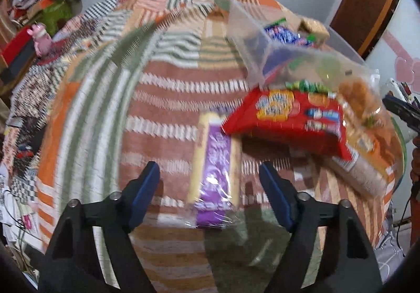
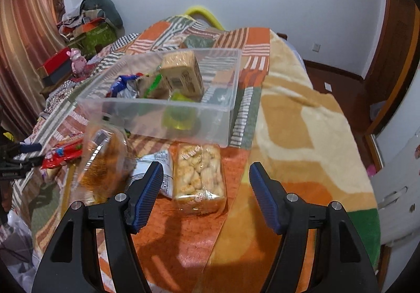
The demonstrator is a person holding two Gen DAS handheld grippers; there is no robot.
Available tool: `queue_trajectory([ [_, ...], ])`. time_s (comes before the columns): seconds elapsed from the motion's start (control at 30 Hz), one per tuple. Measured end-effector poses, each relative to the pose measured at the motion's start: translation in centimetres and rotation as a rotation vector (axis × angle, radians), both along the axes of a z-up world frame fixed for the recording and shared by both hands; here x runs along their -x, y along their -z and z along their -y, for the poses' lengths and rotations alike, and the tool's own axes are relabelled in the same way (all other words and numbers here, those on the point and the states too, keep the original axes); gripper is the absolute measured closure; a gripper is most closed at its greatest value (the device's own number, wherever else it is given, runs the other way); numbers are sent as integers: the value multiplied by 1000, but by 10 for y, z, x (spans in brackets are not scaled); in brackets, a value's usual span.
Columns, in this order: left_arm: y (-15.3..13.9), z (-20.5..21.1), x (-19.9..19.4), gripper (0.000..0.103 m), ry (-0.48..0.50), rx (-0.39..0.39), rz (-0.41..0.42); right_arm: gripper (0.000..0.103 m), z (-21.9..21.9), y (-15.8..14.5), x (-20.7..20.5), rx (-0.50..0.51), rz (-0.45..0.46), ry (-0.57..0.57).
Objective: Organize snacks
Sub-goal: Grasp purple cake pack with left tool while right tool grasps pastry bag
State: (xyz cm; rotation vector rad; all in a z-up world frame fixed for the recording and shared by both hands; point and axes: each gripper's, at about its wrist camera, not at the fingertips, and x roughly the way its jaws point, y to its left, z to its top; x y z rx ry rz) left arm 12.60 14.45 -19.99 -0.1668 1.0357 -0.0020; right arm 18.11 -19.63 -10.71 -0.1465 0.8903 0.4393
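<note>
A clear plastic bin [image 2: 181,119] sits on the bed and holds a tan cracker pack [image 2: 183,75], a blue wrapper [image 2: 123,85] and a green jelly cup [image 2: 179,115]. It also shows in the left wrist view [image 1: 249,40]. My left gripper [image 1: 210,174] is open over a purple-and-cream wafer pack [image 1: 214,169]. A red snack bag [image 1: 291,119] and a clear bag of orange snacks [image 1: 365,119] lie to its right. My right gripper [image 2: 206,174] is open just before a clear pack of pale biscuits [image 2: 199,177]; a white packet [image 2: 157,172] lies at its left finger.
A striped patchwork blanket [image 1: 162,98] covers the bed. A beige and orange blanket [image 2: 302,135] covers the right side. Piled clothes and boxes [image 2: 86,25] stand at the far left by a curtain. A white cabinet [image 2: 399,182] is at the right.
</note>
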Motion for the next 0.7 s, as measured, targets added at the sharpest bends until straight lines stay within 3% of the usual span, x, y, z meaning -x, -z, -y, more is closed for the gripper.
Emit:
queue_trajectory([
  [0.17,19,6,-11,44,6,-8,-34,38,-2,8,-2,13,-22,-5],
  [0.47,21,-3,-21,58,-38,7,5,39,-6,23,-9,41,-52,-6],
  [0.57,21,-3,-20,58,-42,0,11,49,-5,26,-10,26,-81,-14],
  [0.6,20,-3,-20,58,-44,-11,12,57,-5,27,-10,18,-93,-21],
  [0.7,19,-4,-19,58,-52,-19,12,59,-4,26,-8,12,-95,-23],
])
